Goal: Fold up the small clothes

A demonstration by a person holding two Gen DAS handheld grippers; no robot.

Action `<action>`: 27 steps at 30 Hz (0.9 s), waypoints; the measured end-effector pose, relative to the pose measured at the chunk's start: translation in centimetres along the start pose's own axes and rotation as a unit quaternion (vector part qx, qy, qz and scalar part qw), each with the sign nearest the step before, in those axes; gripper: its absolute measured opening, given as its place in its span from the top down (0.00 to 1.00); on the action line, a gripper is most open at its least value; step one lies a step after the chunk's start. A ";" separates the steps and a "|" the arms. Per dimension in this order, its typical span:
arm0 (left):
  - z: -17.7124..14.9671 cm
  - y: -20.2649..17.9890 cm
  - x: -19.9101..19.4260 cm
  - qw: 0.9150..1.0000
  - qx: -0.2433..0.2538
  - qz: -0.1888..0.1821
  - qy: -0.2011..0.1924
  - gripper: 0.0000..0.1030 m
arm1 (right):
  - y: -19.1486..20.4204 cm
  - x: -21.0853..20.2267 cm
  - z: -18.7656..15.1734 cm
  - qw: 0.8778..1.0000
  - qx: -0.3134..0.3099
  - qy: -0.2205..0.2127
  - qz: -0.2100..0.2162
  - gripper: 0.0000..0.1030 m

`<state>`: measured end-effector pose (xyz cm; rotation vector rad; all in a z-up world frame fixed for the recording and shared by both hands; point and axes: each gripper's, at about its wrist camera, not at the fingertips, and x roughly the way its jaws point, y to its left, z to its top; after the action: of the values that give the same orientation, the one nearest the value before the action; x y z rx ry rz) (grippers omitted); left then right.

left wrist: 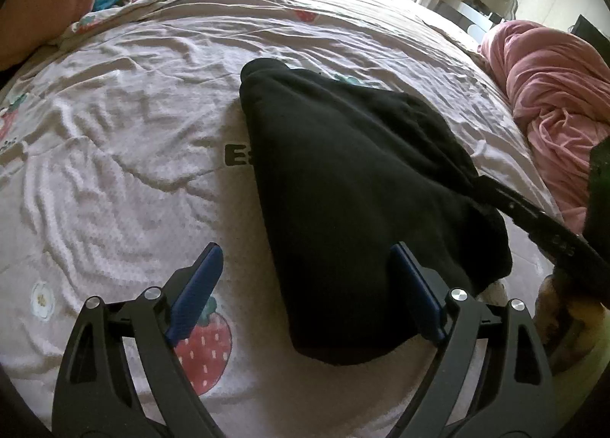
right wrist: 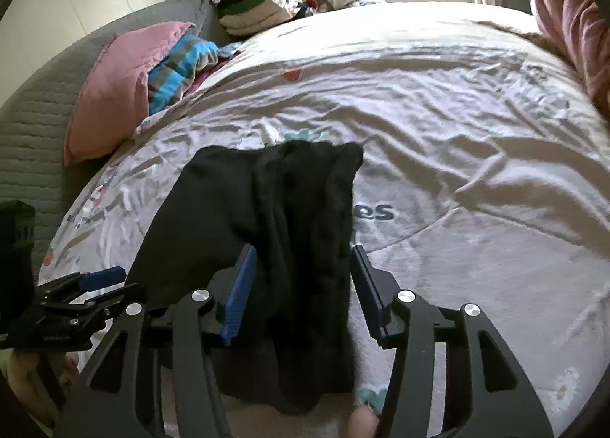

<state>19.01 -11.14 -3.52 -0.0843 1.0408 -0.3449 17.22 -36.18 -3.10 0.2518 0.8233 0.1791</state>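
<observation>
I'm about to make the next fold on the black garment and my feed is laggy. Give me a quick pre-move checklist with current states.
1. Left claw free of cloth: ok, wide open, only the black garment edge lies between its pads.
2. Right claw released: ok, pads stand apart from the fabric bunched between them.
3. Garment resting on the bedsheet: ok, though its near right part looks bunched.
4. Fold edges aligned: cannot tell, the dark fabric hides the layers.
5. Space around the garment: ok, the pink blanket and pink pillow lie apart from it.
</observation>
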 end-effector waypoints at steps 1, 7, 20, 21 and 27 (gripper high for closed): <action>-0.1 0.0 -0.1 1.000 0.000 0.000 0.000 0.21 | 0.0 -0.4 0.0 1.000 -0.002 -0.006 -0.005 0.44; -0.3 -0.2 -0.7 1.000 0.001 0.003 -0.004 0.20 | 0.3 -2.7 -0.3 0.999 -0.016 -0.031 -0.014 0.27; -0.9 -0.1 -3.9 0.999 0.003 0.009 -0.033 0.09 | 2.5 -6.9 -1.4 0.996 -0.032 -0.082 -0.023 0.04; -1.0 -0.1 -4.2 0.999 0.004 0.010 -0.036 0.09 | 2.8 -7.2 -1.6 0.995 -0.035 -0.085 -0.022 0.04; -2.5 -0.1 -6.9 0.997 0.005 0.014 -0.070 0.09 | 5.2 -9.3 -3.3 0.992 -0.056 -0.108 -0.022 0.04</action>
<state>13.68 -8.77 0.90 -0.0833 0.9006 -0.3133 8.23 -33.10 2.73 0.1450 0.6020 0.1531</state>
